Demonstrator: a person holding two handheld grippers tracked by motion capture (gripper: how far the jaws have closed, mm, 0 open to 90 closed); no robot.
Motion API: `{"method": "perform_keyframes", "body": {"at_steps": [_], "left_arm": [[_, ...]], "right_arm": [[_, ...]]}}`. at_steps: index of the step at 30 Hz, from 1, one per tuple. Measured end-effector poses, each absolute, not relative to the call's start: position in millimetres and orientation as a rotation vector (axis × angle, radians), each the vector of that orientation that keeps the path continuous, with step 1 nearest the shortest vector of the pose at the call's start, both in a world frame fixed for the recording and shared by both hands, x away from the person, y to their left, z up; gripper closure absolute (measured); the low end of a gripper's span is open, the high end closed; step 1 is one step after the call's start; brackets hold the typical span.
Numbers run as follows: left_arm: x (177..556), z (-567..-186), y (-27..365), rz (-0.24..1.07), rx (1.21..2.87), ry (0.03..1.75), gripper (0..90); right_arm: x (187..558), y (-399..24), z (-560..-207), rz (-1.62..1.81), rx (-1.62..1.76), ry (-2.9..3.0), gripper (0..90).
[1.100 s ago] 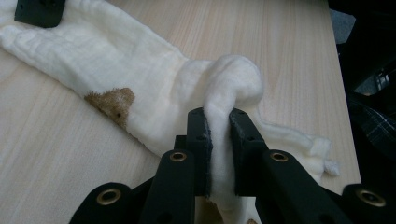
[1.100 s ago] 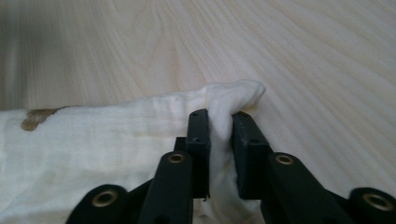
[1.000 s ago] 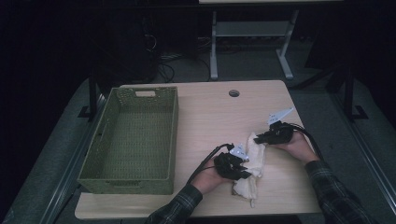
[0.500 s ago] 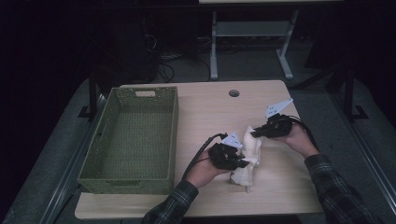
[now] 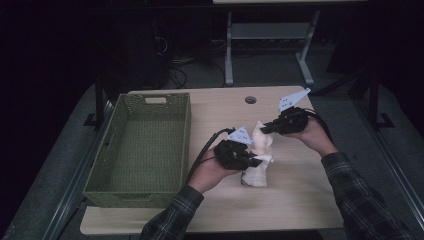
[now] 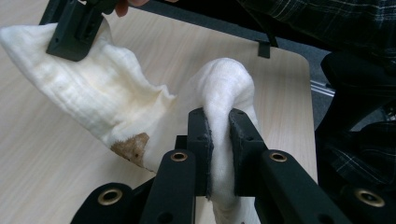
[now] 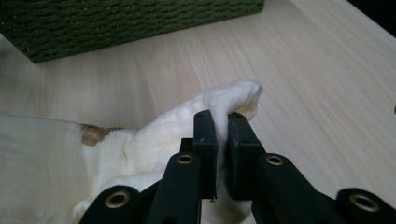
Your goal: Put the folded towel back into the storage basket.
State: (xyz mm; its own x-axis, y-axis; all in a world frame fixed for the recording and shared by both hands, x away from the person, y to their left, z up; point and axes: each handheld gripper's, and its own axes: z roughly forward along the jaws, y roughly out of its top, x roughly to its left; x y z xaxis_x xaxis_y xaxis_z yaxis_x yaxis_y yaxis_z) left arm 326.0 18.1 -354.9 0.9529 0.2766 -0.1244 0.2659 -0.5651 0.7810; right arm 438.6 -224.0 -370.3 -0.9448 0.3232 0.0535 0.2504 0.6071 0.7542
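Left claw (image 6: 218,140) is clamping a bunched fold of the cream cloth (image 6: 88,100); its jaws are nearly together with fabric squeezed between the pads. Right claw (image 7: 222,135) is doing the same on another edge of that cloth (image 7: 51,158), pinching it tight.

From the high view, the cloth (image 5: 260,150) is hanging between my two claws over the middle-right of the tabletop (image 5: 295,200), its lower end seeming to touch the wood, though it's too dim to be sure. Left claw (image 5: 250,161) is gripping low, right claw (image 5: 266,128) higher and farther back.

Hard to read: the cloth's full shape, since it's crumpled and cut off by the frame in both gripper views. A brown patch (image 6: 133,147) is showing near one edge; I can't tell if it's a stain or a label. The green basket (image 5: 145,145) is sitting well apart at the left, its far wall blending into the dark.
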Motion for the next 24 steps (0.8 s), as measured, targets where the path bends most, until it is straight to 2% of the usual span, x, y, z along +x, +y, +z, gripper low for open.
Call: {"method": "perform_keyframes", "body": {"at_steps": [9, 24], "left_arm": [[326.9, -333.3, 40.6, 0.046, 2.183, 0.385, 80.0], [329.2, -298.4, 107.9, 0.092, 2.165, 0.378, 80.1]], "right_arm": [[444.1, -200.5, -349.4, 1.315, 0.435, 2.728, 83.7], [455.3, -137.4, -312.9, 1.327, 0.314, 2.704, 83.6]]}}
